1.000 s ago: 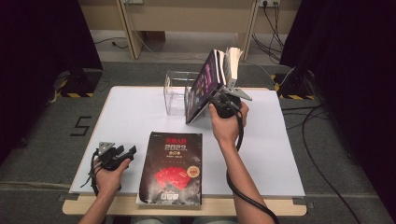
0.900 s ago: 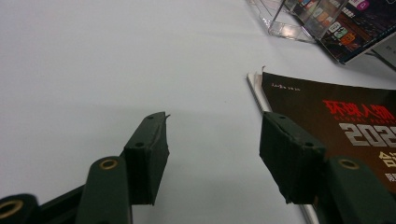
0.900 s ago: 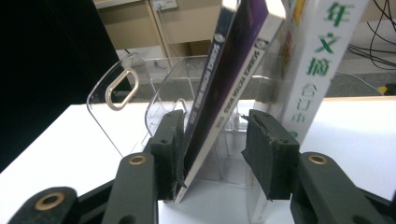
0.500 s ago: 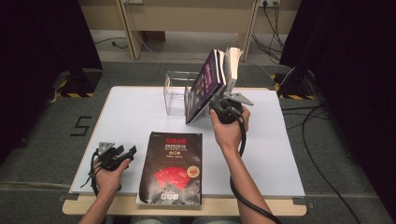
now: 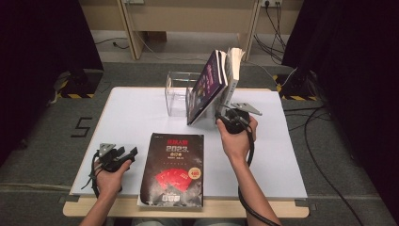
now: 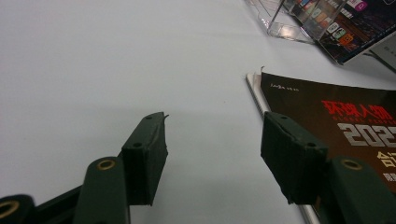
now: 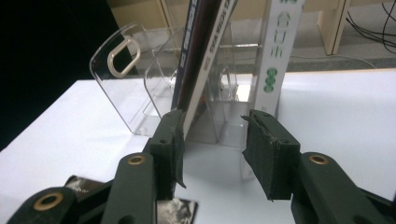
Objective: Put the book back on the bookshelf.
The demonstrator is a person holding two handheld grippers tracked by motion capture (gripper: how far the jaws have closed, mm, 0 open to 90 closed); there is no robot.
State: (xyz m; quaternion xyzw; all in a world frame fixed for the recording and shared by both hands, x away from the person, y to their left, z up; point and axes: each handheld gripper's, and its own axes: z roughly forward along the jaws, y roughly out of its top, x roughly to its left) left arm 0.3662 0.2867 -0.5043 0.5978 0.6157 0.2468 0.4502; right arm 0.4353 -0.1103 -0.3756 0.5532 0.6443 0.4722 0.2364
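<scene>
A dark magazine [image 5: 208, 84] leans to the right in a clear acrylic holder [image 5: 179, 94], and a white book [image 5: 234, 63] stands behind it. My right gripper [image 5: 221, 117] is open at the foot of that magazine. In the right gripper view the gripper [image 7: 212, 140] has nothing between its pads; the magazine's spine [image 7: 198, 60] rises just beyond one jaw and the white book [image 7: 280, 51] beyond the other. A black magazine [image 5: 174, 167] lies flat at the table's front. My left gripper [image 5: 127, 153] rests open to its left, beside the cover [image 6: 345, 126].
The white table [image 5: 136, 113] reaches to a wooden front edge. The holder's clear wall [image 7: 123, 79] has a handle slot. Cables and a wooden frame [image 5: 254, 28] stand on the floor beyond the table.
My right gripper has drawn back a little from the leaning magazine toward the near side and sunk slightly. The left gripper and both magazines have stayed put.
</scene>
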